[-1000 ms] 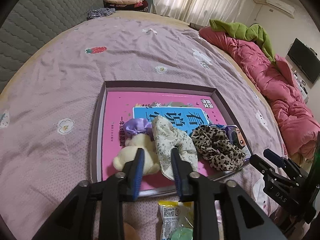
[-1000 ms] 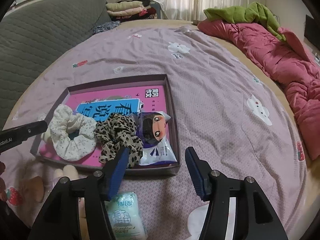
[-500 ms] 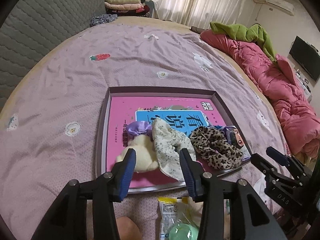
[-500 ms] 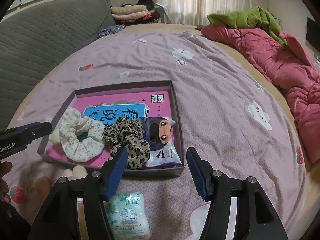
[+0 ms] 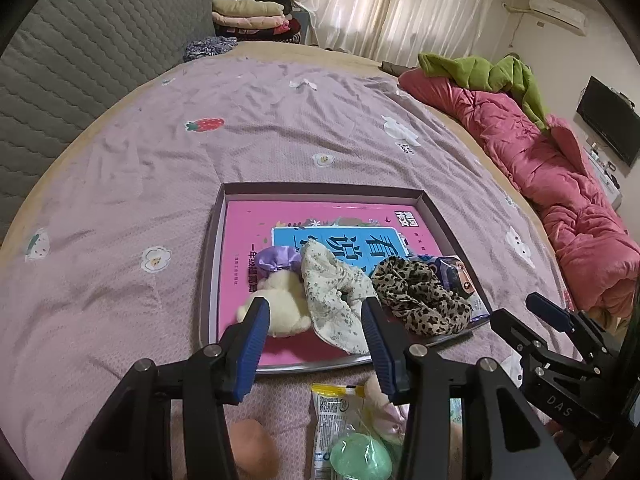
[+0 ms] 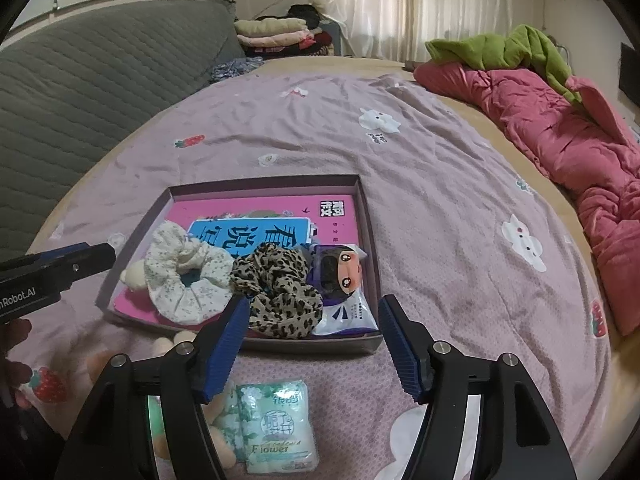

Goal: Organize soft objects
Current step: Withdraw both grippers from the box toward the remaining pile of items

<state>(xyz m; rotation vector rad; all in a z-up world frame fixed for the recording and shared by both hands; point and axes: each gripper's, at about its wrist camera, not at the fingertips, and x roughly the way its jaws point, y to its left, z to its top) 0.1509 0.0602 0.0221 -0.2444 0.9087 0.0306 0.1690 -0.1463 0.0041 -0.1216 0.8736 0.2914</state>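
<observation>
Both tools, left tool [image 5: 314, 334] and right tool [image 6: 312, 338], just widened, empty above the lilac bedsheet [image 5: 280, 128], perhaps cotton.

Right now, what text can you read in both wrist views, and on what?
"Flower": green tissue pack on the bedspread.
"DAS": right gripper body.
"nRobot.AI", cut off at the frame edge: left gripper body.
Large Chinese characters: pink book in the tray; not legible to me.
Small print on the cartoon-face pack: too small.
</observation>
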